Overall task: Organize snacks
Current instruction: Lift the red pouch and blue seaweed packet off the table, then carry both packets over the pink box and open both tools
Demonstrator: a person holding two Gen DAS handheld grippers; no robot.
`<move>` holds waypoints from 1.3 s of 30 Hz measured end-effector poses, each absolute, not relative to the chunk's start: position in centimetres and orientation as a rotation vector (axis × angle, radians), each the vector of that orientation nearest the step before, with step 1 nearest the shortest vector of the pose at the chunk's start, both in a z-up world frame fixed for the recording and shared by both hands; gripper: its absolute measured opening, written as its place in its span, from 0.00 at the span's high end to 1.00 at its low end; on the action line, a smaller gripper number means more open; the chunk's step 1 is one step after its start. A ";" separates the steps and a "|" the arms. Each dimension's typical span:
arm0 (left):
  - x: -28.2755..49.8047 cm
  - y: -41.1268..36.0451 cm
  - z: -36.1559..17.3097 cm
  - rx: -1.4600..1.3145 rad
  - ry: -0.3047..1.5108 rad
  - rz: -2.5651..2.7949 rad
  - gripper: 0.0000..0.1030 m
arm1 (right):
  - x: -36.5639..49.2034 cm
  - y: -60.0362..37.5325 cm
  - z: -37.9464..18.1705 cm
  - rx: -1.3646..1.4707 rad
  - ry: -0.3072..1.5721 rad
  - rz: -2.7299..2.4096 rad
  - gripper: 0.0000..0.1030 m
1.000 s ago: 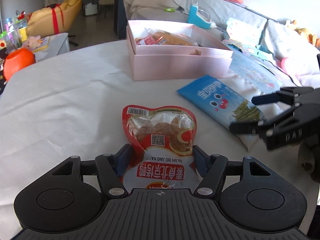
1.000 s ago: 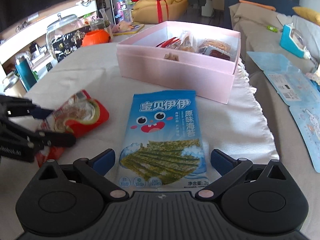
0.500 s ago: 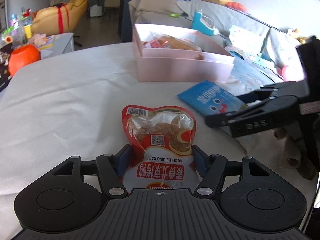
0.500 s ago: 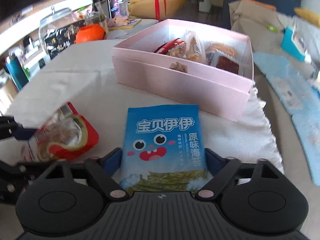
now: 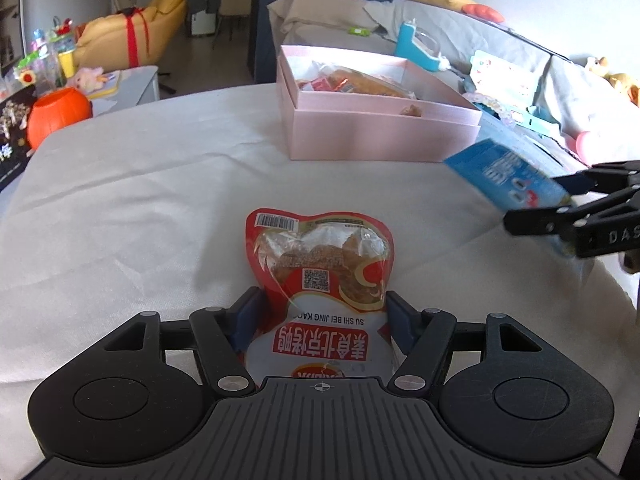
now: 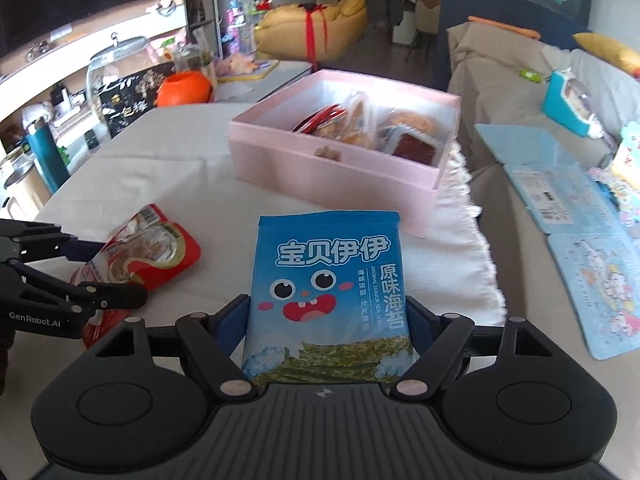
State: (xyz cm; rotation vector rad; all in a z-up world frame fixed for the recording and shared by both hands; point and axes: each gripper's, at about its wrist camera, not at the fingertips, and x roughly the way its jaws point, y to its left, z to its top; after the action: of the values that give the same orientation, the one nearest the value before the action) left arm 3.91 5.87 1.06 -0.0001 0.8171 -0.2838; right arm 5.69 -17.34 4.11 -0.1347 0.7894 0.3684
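Note:
My left gripper [image 5: 320,312] is shut on a red snack pouch [image 5: 322,264], held just above the white tablecloth. It also shows in the right wrist view [image 6: 152,252]. My right gripper [image 6: 328,320] is shut on a blue seaweed packet [image 6: 328,276] and holds it lifted off the table; the packet also shows at the right in the left wrist view [image 5: 508,176]. An open pink box [image 6: 320,168] with several wrapped snacks inside stands beyond both packets. It also shows in the left wrist view [image 5: 376,136].
The table has a white cloth [image 5: 140,200]. An orange pumpkin bucket [image 5: 58,114] sits off its far left edge. A grey sofa [image 6: 520,92] with blue cards [image 6: 560,196] and a blue toy lies to the right. A glass jar [image 6: 116,64] stands at the left.
My right gripper has shut on the blue seaweed packet and lifted it off the table toward the pink box. My left gripper keeps its hold on the red pouch.

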 end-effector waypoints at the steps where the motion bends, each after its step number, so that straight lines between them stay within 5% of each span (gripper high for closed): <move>1: 3.9 5.8 1.1 0.000 0.818 -0.284 0.31 | 5.6 -17.5 4.3 -0.136 0.782 0.359 0.23; 6: 3.9 6.3 2.4 -0.069 0.795 -0.335 0.33 | 5.7 -18.7 5.2 -0.119 0.754 0.310 0.22; 15: 7.3 6.0 13.3 -0.141 0.464 -0.349 0.32 | 5.1 -21.3 7.5 -0.064 0.670 0.243 0.21; 19: 13.7 5.1 16.0 -0.311 0.403 -0.421 0.19 | 5.4 -21.1 7.1 -0.038 0.669 0.268 0.21; 25: 21.4 4.0 12.2 -0.322 0.544 -0.349 0.28 | 6.3 -20.1 6.0 -0.023 0.690 0.292 0.21; 32: 16.7 6.6 8.0 -0.317 0.579 -0.296 0.28 | 6.7 -21.1 5.3 0.005 0.704 0.290 0.21; 39: 12.5 5.9 5.6 -0.231 0.600 -0.340 0.28 | 11.9 -19.7 11.6 0.041 0.549 0.309 0.19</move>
State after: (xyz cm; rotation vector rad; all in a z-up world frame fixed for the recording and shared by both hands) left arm 12.53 5.88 5.60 -0.2312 0.6001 -0.3398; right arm 11.92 -19.69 11.61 0.0406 0.5487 0.3093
